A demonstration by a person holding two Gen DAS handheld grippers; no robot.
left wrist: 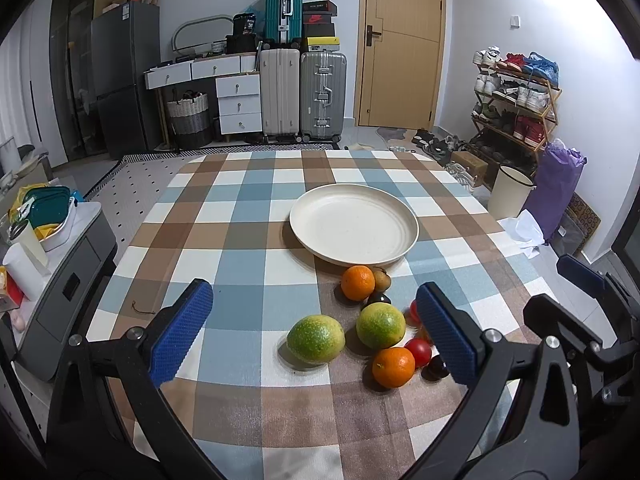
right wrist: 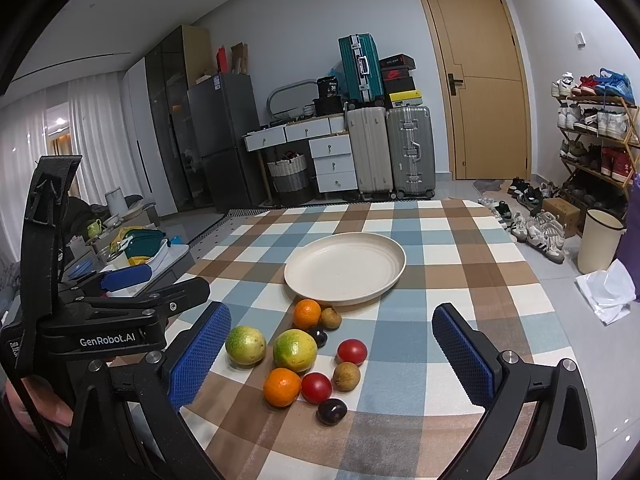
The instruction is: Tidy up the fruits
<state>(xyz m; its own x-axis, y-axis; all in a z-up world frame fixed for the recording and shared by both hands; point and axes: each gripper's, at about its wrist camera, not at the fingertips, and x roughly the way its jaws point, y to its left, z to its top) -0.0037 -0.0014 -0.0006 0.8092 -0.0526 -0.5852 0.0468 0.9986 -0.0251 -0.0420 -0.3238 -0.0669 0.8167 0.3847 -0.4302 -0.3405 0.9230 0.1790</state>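
A cream plate (left wrist: 354,222) (right wrist: 344,266) sits empty on the checked tablecloth. In front of it lies a cluster of fruit: two green citrus (left wrist: 316,339) (left wrist: 380,326) (right wrist: 245,345) (right wrist: 295,350), two oranges (left wrist: 357,282) (left wrist: 393,367) (right wrist: 307,313) (right wrist: 282,387), two red tomatoes (right wrist: 352,351) (right wrist: 316,387), brown round fruits (right wrist: 347,376) (right wrist: 331,318) and dark plums (right wrist: 331,411) (right wrist: 319,336). My left gripper (left wrist: 316,330) is open above the near green citrus. My right gripper (right wrist: 332,352) is open over the cluster. Both are empty.
The left gripper's body (right wrist: 104,328) shows at the left of the right wrist view; the right gripper's body (left wrist: 580,320) shows at the right of the left wrist view. A grey side cabinet (left wrist: 60,280) stands left of the table. A bin (left wrist: 512,192) and shoe rack (left wrist: 516,100) stand right.
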